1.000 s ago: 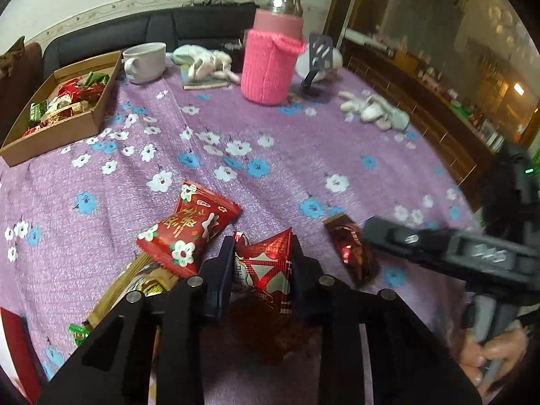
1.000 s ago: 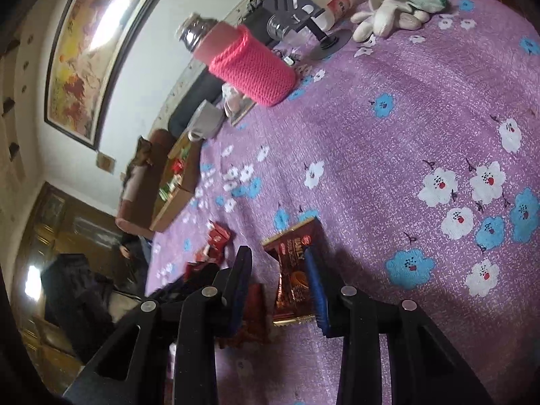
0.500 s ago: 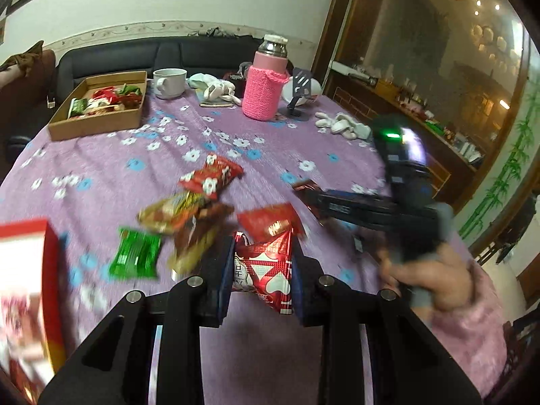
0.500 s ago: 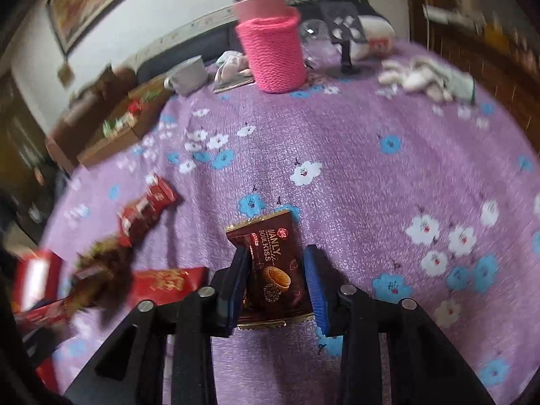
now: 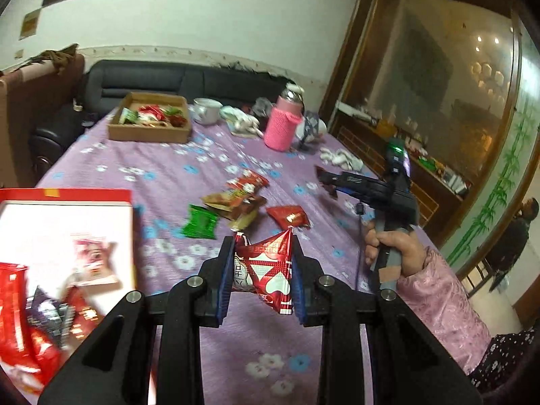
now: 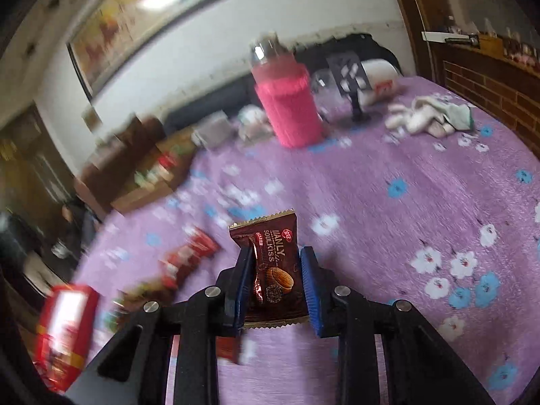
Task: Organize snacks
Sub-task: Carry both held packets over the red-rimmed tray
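Gripping red packet [image 5: 263, 271], wrist angled down

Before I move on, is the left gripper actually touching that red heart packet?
Touching. Left wrist view: the left gripper pinches the red heart packet between both pads, lifted off the cloth.

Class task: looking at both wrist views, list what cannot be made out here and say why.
- Left wrist view: the contents of the red and white box are smeared by motion blur and cut off by the frame edge.
- Right wrist view: the cardboard tray and loose red packets are blurred.
- Left wrist view: the snack in the right gripper is too small to read.
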`<state>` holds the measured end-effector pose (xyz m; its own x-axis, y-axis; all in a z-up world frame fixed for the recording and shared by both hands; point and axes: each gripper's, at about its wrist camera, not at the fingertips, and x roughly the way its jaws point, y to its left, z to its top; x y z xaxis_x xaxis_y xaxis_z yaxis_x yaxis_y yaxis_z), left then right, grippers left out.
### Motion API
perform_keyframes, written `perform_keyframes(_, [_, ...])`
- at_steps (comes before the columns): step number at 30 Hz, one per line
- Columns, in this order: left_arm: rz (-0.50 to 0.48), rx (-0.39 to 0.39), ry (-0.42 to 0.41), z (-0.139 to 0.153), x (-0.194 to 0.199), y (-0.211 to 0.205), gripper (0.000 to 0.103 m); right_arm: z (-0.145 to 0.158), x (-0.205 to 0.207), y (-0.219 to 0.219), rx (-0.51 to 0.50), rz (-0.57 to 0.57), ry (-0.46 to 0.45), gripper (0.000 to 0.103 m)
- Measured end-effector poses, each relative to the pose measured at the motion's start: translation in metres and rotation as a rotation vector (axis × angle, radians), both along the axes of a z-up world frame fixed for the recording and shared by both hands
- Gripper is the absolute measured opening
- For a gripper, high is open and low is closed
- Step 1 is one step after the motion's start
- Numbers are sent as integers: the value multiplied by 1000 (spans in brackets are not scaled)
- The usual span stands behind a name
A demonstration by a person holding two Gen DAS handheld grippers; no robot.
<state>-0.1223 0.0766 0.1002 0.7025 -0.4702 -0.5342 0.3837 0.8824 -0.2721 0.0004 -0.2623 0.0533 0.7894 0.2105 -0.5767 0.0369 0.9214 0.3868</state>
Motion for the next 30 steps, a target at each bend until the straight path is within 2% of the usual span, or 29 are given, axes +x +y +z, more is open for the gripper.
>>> perform_keyframes(3, [34,-21,-23,7,-7,21,27,12,-8,-1,121,27,-47,29])
perform_keyframes(6, [73,-49,-44,12,-12,41,27,19,-13,14,229,107,-45,29])
perform_keyframes(10, [133,-73,-68,17,-18,69,27,26,-19,65,282,259,-17,29])
perform_keyframes(16, [244,-89,-95,18,-31,120,27,35,-28,167,359,509,34,28])
perform_keyframes(23, [388,-93,-62,-3,-43,178,27,38,-46,261,353,696,76,29])
perform_keyframes(28, [419,-80,-32,-20,-45,194,27,27,-55,311,323,769,127,29])
perform_keyframes(30, [415,-59,-21,-26,-42,194,27,21,-63,326,280,791,139,29])
